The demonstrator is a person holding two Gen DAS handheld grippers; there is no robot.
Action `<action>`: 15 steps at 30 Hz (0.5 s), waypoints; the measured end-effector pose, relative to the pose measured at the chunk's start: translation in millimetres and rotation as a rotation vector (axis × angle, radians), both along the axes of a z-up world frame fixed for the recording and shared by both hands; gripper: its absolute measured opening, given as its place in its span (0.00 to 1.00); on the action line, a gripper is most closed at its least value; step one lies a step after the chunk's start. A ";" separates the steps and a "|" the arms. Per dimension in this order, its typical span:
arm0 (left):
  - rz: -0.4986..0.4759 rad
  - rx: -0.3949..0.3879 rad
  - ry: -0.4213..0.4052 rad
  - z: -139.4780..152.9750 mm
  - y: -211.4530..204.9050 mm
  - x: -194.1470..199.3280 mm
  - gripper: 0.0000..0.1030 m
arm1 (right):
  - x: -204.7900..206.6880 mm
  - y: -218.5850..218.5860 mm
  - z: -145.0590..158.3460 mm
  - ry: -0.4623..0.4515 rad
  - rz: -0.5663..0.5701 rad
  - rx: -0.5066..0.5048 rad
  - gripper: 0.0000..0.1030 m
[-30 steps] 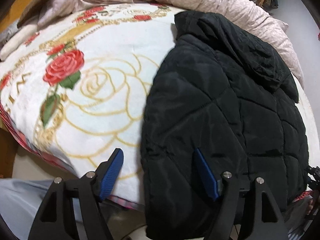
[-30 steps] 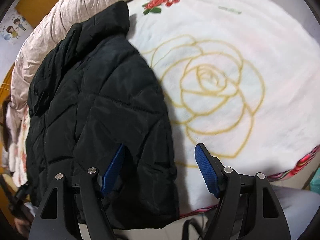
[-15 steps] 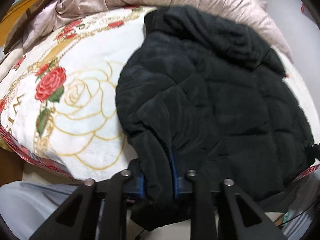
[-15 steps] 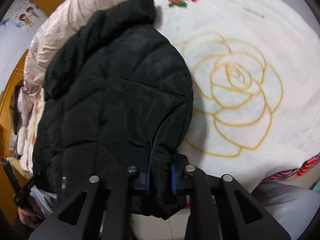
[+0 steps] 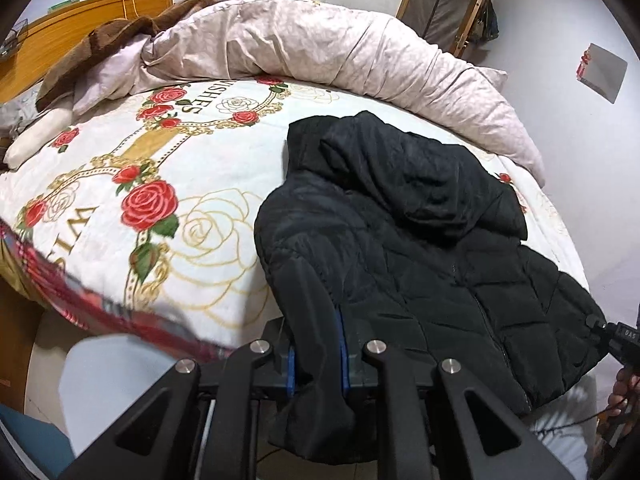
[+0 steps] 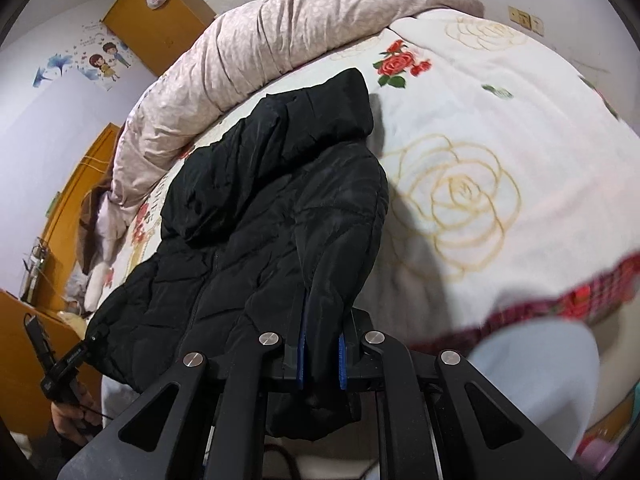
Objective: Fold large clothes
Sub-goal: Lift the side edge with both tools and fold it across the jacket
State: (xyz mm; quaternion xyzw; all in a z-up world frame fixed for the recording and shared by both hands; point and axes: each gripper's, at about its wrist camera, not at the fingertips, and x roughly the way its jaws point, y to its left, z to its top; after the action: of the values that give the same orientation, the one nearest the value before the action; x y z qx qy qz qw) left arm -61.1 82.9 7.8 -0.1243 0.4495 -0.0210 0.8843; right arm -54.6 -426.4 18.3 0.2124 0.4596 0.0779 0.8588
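Note:
A black quilted hooded jacket [image 5: 400,240] lies front up on the rose-patterned blanket [image 5: 200,168], its hood [image 5: 400,168] towards the far side. My left gripper [image 5: 316,356] is shut on a fold of the jacket's near left edge, and black fabric bulges between and below the blue pads. In the right wrist view the jacket [image 6: 260,208] fills the left half. My right gripper [image 6: 321,352] is shut on its near right edge in the same way. Both pinched edges are raised off the bed, while the rest of the jacket rests on it.
A crumpled pale pink duvet [image 5: 320,48] runs along the far side of the bed [image 6: 480,120]. A brown blanket [image 5: 100,40] lies by the wooden headboard. The person's light trouser leg [image 5: 120,380] stands at the bed's near edge. The blanket is bare on both sides of the jacket.
Both grippers went from open astride the jacket's near edges to shut on them. They then rose and drew back, lifting the pinched fabric, so more of the bed and room shows.

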 end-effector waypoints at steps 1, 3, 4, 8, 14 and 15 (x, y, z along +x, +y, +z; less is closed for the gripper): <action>0.001 -0.005 0.003 0.7 1.5 -4.7 0.16 | -5.5 -1.5 -0.3 0.001 -0.008 0.013 0.11; 0.004 -0.011 0.005 1.0 3.1 -9.3 0.16 | -5.6 -0.8 1.5 -0.005 -0.015 0.024 0.11; 0.006 -0.013 0.004 2.6 3.6 -9.7 0.16 | -3.6 1.2 4.5 -0.014 -0.015 0.027 0.11; 0.017 -0.025 -0.024 11.3 2.7 -1.8 0.16 | 5.4 7.2 20.0 -0.065 -0.007 0.026 0.11; 0.044 -0.056 -0.087 29.3 9.3 26.5 0.15 | 32.1 13.2 49.9 -0.155 0.001 0.022 0.11; 0.050 -0.062 -0.098 32.9 10.9 33.5 0.15 | 37.2 14.4 54.2 -0.166 0.001 0.022 0.11</action>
State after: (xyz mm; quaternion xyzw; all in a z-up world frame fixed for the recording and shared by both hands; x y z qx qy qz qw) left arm -27.6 93.9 40.6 -0.1616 0.4018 -0.0189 0.9012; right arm -17.3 -412.0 72.5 0.2145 0.3862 0.1005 0.8915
